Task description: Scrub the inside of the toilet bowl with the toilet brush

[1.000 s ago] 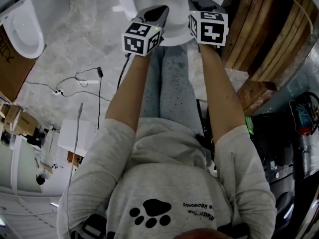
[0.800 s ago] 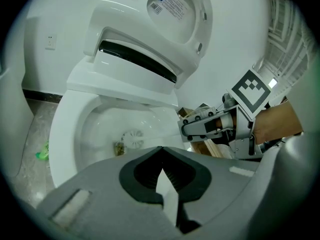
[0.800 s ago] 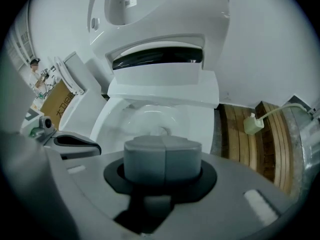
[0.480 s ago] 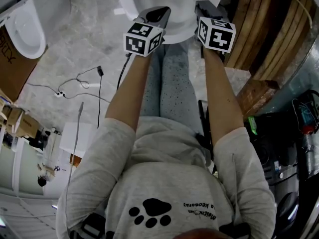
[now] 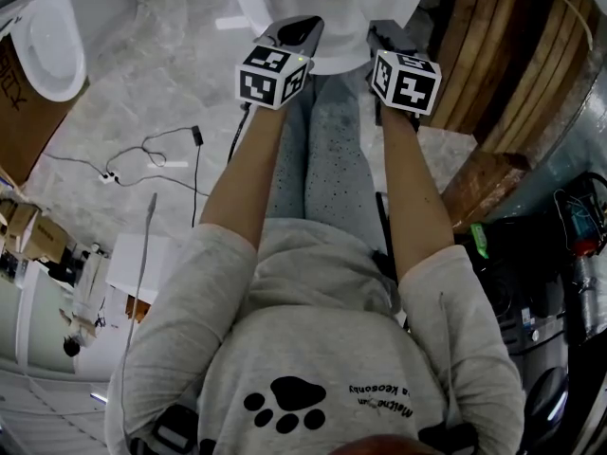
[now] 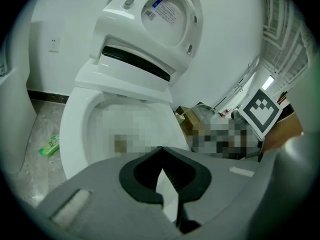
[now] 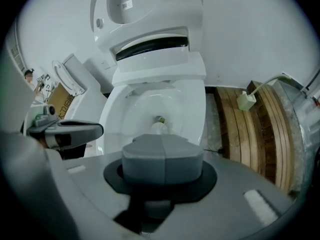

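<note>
Starting at the jaws: the left gripper [image 6: 162, 173] stood released, its dark ribbed jaws parted, with only a white sliver of rim showing through the gap. The right gripper [image 7: 161, 156] was clenched, its two grey pads [image 7: 142, 159] meeting along a centre seam with nothing between them.

Both grippers pointed at the white ceramic toilet bowl [image 7: 122, 115], which lay directly ahead of and below them, its interior exposed. The white oval lid [image 6: 186, 19] was tilted up against the wall.

Writing: one blue-and-white sticker [image 6: 160, 10] on the underside of the lid, print too small to read. Each gripper carried one black-and-white marker cube [image 5: 272, 72], two in all.

Count, further out:
- Toilets: two; a second white toilet [image 5: 43, 50] sat well apart at the left.
- One green packet [image 6: 50, 145] on the grey marbled floor [image 5: 161, 74], left of the bowl.
- One pale green bottle [image 7: 246, 100] on the brown wooden planks [image 7: 250, 134], right of the bowl.
</note>
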`<action>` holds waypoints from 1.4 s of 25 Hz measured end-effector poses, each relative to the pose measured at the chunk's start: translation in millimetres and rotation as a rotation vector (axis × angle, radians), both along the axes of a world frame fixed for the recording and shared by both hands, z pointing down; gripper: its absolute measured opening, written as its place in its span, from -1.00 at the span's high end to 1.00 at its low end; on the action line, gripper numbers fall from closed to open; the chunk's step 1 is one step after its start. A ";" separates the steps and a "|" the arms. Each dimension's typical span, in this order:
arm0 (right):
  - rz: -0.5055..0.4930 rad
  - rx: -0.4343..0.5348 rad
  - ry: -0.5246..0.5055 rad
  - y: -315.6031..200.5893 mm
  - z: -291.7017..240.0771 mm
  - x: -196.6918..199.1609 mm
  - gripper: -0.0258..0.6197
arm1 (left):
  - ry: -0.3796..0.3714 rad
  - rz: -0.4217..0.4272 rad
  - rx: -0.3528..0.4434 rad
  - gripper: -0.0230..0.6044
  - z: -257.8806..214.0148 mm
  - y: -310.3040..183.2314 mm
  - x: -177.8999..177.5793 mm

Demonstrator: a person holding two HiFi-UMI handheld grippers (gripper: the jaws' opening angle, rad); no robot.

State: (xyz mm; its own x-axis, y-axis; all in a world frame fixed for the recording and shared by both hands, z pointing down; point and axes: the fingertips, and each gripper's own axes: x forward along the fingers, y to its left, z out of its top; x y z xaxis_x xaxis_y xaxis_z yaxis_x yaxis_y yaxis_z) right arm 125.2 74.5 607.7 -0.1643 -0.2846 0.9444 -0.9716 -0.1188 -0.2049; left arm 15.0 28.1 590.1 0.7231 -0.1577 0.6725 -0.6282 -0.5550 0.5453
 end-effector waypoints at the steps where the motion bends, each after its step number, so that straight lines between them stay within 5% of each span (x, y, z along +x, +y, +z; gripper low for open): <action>1: 0.010 0.000 -0.003 3.0 -0.3 -2.3 0.46 | 0.000 -0.002 0.000 0.94 -0.5 2.3 -2.1; 22: 0.021 0.013 -0.020 24.5 -10.1 -56.0 0.46 | 0.013 0.000 0.002 0.94 -15.7 45.2 -38.1; 35: -0.046 0.045 0.006 9.7 -87.2 -62.4 0.46 | 0.057 0.046 0.051 0.94 -87.9 36.0 -25.2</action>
State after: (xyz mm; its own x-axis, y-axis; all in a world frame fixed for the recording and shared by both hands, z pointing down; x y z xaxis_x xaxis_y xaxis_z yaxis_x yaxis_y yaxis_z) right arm 62.8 84.2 520.5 -0.1726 -0.3188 0.9320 -0.9770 -0.0646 -0.2030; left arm -10.1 64.0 502.2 0.7674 -0.1565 0.6218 -0.5700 -0.6106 0.5497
